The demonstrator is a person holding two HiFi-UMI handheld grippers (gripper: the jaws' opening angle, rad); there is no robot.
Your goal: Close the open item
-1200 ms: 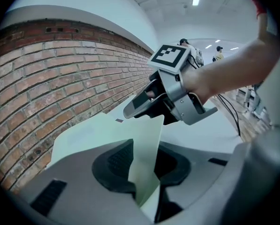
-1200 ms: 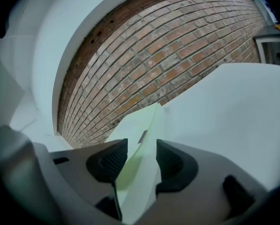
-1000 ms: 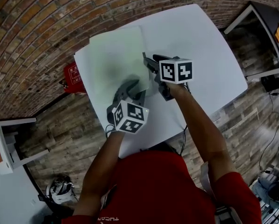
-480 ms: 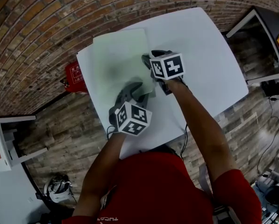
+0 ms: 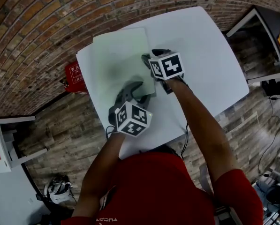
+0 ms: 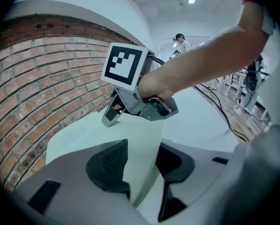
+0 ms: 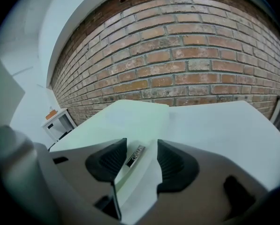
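A pale green flat folder (image 5: 121,60) lies on the white table (image 5: 200,46), towards its far left corner. My left gripper (image 5: 135,89) is at the folder's near right corner. Its jaws have just been opening; the folder's edge (image 6: 144,149) still runs between them, with a gap at the right pad (image 6: 175,161). My right gripper (image 5: 148,62) sits at the folder's right edge and also shows in the left gripper view (image 6: 130,104). Its jaws stand apart around that edge, where a small dark label (image 7: 135,155) shows on the folder (image 7: 130,118).
A brick wall (image 7: 177,55) runs behind the table. On the wooden floor stand a red box (image 5: 74,78) by the table's left side, a white shelf (image 5: 3,144) further left and a dark desk (image 5: 271,32) at the right. People (image 6: 179,40) stand far off.
My right gripper has shifted a little left along the folder's edge and rolled. My left gripper's jaws have opened wider in the same place. The folder lies as before.
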